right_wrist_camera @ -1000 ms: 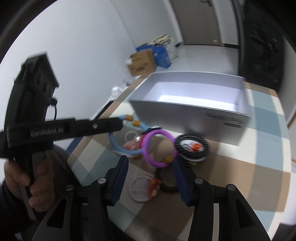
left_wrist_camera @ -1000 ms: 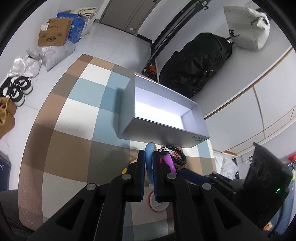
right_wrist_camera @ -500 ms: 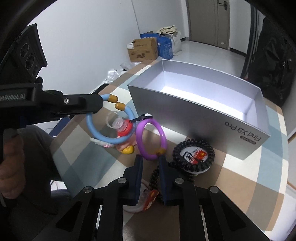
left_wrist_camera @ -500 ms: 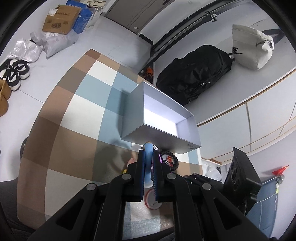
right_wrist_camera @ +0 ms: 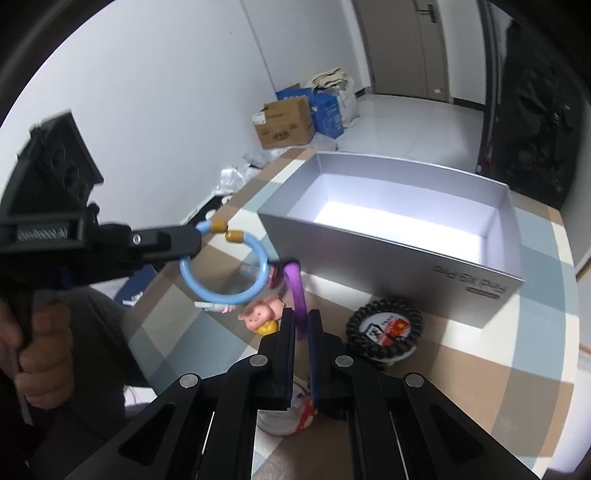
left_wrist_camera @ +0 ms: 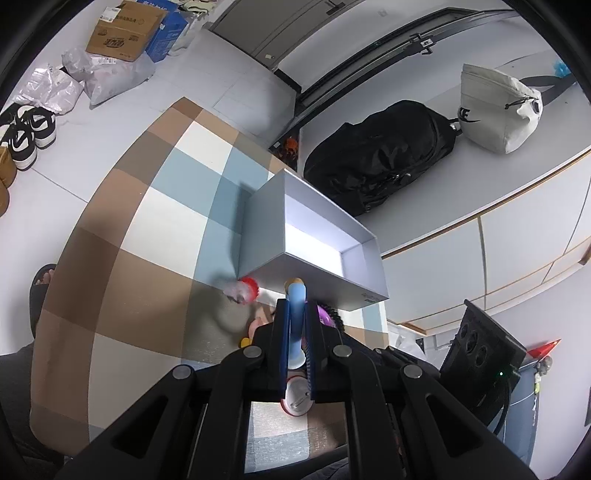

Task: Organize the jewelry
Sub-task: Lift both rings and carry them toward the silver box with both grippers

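My left gripper (left_wrist_camera: pixel 295 314) is shut on a light blue bracelet (left_wrist_camera: pixel 296 306) with two gold end beads, held in the air near the front left corner of the open silver box (left_wrist_camera: pixel 266 236). The bracelet (right_wrist_camera: pixel 255 291) and the left gripper (right_wrist_camera: pixel 194 240) also show in the right wrist view. My right gripper (right_wrist_camera: pixel 301 321) is shut on a purple bracelet (right_wrist_camera: pixel 297 291), lifted edge-on in front of the silver box (right_wrist_camera: pixel 406 266). A black bead bracelet (right_wrist_camera: pixel 384 332) lies on a round badge by the box front.
A pink pig figure (right_wrist_camera: pixel 262 314), a red-and-clear trinket (left_wrist_camera: pixel 243 290) and a round white-red badge (right_wrist_camera: pixel 284 417) lie on the checked tablecloth (left_wrist_camera: pixel 147 240). A black backpack (left_wrist_camera: pixel 376 162), white bag (left_wrist_camera: pixel 498 114) and cardboard boxes (left_wrist_camera: pixel 122 33) stand around.
Both grippers have lifted. My right gripper closed on the purple bracelet and raised it. My left gripper rose with the blue bracelet toward the box.
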Motion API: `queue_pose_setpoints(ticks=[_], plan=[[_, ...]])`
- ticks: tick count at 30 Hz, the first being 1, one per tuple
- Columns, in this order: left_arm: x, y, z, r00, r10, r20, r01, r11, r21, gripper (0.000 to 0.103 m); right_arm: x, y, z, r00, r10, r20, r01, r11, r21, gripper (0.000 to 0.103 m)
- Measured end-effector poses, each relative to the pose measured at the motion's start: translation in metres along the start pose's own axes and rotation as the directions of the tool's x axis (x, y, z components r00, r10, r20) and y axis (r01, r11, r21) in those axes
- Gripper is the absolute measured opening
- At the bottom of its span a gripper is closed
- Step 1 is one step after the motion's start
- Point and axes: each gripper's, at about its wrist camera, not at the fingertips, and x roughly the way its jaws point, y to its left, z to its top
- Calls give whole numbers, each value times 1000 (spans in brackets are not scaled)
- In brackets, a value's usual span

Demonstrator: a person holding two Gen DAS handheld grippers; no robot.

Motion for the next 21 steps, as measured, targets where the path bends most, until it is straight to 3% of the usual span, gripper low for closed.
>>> queue_pose_setpoints(ticks=[4,5,9,14,16,18,21], plan=[[-4,-4,1,1000,-10,18,10,1000,18,3,-12,-7,-3,1000,11,17,-12,999,52,4],[-4,-4,1,1000,-16,17,15,1000,19,3,-17,-8,-4,999,15,29,-16,998,64,0],[3,-6,-1,1000,20,3,-20,999,36,3,-29,-11,-5,999,15,47,-19,997,80,0],[3,-6,-3,999,31,9,-31,999,38,3,-24,-10,-11,1000,9,14,-11,996,83,1],[1,-7,-3,1000,25,18,-26,999,43,3,-26,-13,-14,1000,23,10,-24,996,83,3],[2,-9,-4,999,32,20,-33,998,49,3,-25,-12,-15,1000,-15,0,15,998,67,5],[5,-10,-5,999,37,15,-38,998,50,3,-20,-10,-18,999,-25,-28,26,999,43,19]])
